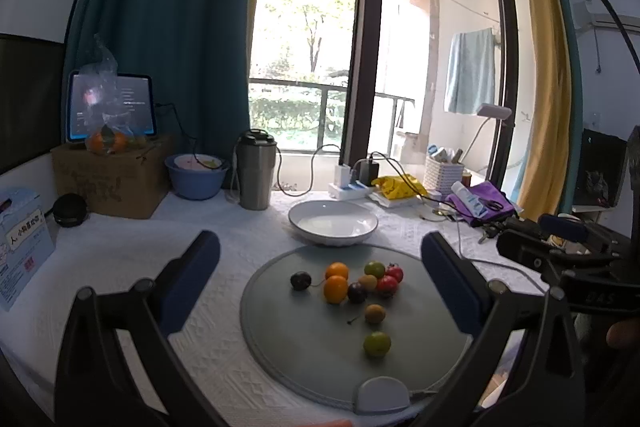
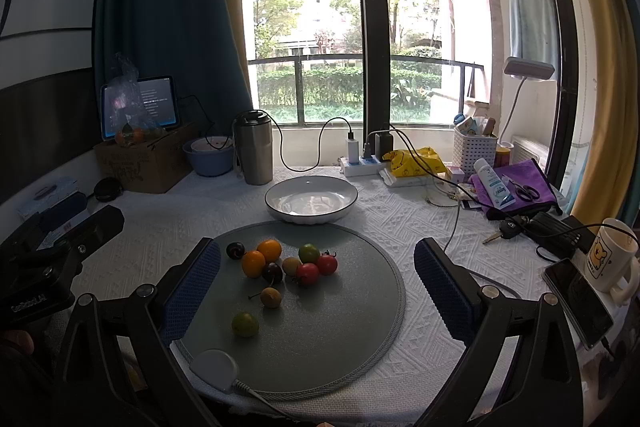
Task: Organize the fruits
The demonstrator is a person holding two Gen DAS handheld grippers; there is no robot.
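Left wrist view: the left gripper (image 1: pixel 320 283) hovers with fingers apart and empty. All fruits (image 1: pixel 348 285) lie on the grey mat (image 1: pixel 280 339); the white bowl (image 1: pixel 333 223) beyond is empty, so sorting seems unstarted.

Right wrist view: the right gripper (image 2: pixel 316 287) is likewise spread, holding nothing. Only here a mug (image 2: pixel 610 255) and phone (image 2: pixel 580 301) show far right on the counter (image 2: pixel 400 219).

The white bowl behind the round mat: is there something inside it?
The white bowl holds no fruit; its bare glossy floor shows. All the small fruits lie on the grey round mat in front of it. What is under the bowl is hidden.
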